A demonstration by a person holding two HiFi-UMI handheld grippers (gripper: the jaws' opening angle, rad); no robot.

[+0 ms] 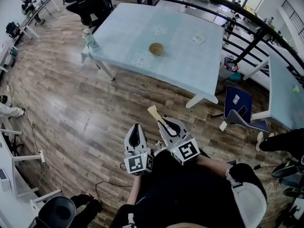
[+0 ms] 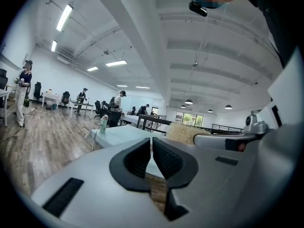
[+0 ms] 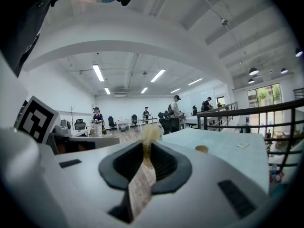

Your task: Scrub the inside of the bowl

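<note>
One bowl on tbl; right tongs grip brush.

Too small to read, far ahead of the right fingers: inside of the bowl, a mere speck on the bench. Blurred just past those fingertips: head of the brush. Lost low between them, close to the lens: near end of its handle. Half hidden to the right of the left fingers, behind the right gripper: the same bristles. Unidentifiable beyond the bowl: small pale item.
</note>
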